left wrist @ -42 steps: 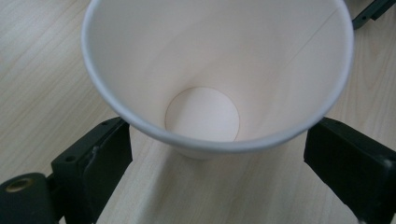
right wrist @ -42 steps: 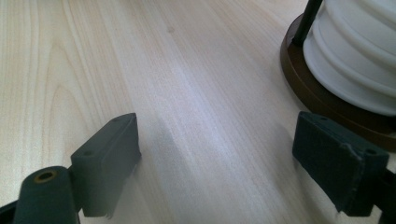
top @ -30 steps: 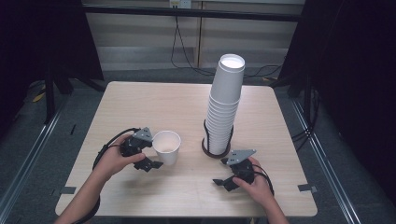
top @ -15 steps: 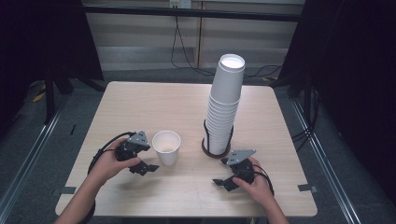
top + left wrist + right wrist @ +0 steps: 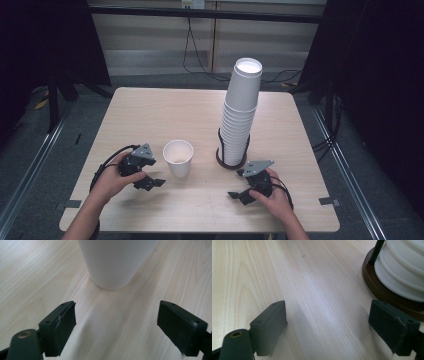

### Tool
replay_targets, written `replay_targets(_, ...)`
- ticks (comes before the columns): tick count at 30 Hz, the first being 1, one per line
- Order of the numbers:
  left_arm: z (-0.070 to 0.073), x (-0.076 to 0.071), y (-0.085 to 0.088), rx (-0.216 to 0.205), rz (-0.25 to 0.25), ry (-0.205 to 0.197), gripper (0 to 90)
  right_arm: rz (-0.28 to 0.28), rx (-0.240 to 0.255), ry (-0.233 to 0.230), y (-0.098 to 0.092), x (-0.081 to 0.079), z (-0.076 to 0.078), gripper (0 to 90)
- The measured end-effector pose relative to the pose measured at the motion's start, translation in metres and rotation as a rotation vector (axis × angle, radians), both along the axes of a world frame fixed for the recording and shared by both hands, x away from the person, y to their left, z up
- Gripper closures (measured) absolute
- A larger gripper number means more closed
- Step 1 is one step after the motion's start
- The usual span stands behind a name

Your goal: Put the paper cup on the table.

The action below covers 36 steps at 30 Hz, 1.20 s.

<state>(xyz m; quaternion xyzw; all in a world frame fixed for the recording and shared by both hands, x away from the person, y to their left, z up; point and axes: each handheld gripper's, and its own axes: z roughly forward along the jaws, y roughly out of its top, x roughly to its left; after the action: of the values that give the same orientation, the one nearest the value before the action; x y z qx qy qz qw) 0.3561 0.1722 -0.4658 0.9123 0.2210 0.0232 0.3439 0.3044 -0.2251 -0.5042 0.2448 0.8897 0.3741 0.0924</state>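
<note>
A single white paper cup stands upright on the wooden table, left of centre near the front. My left gripper lies just left of it, held in a hand. In the left gripper view the cup stands ahead of the jaws, and my left gripper is open with only bare table between them; its jaws have just been closing. My right gripper rests on the table at the front right, also open on bare wood. A tall stack of white cups rises behind it.
The stack sits in a dark wire holder with a round brown base, and that base lies close to my right gripper's right jaw. Black cables trail from both grippers. Dark curtains and metal rails surround the table.
My left gripper has drawn back to the left, away from the single cup, which stays standing where it was. The right hand has not moved.
</note>
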Motion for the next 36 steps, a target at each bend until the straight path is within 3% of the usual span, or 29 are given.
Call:
replay_targets(16, -0.006, -0.007, 0.011, 0.003, 0.032, -0.010, 15.3, 0.000, 0.000, 0.000, 0.000, 0.000, 0.000, 14.4)
replay_targets(20, -0.008, -0.009, 0.013, -0.023, 0.039, 0.003, 15.5, 0.000, 0.000, 0.000, 0.000, 0.000, 0.000, 14.4)
replay_targets(36, -0.020, -0.018, 0.026, -0.037, 0.054, -0.004, 15.4, 0.001, 0.000, 0.000, 0.000, 0.000, 0.000, 14.4)
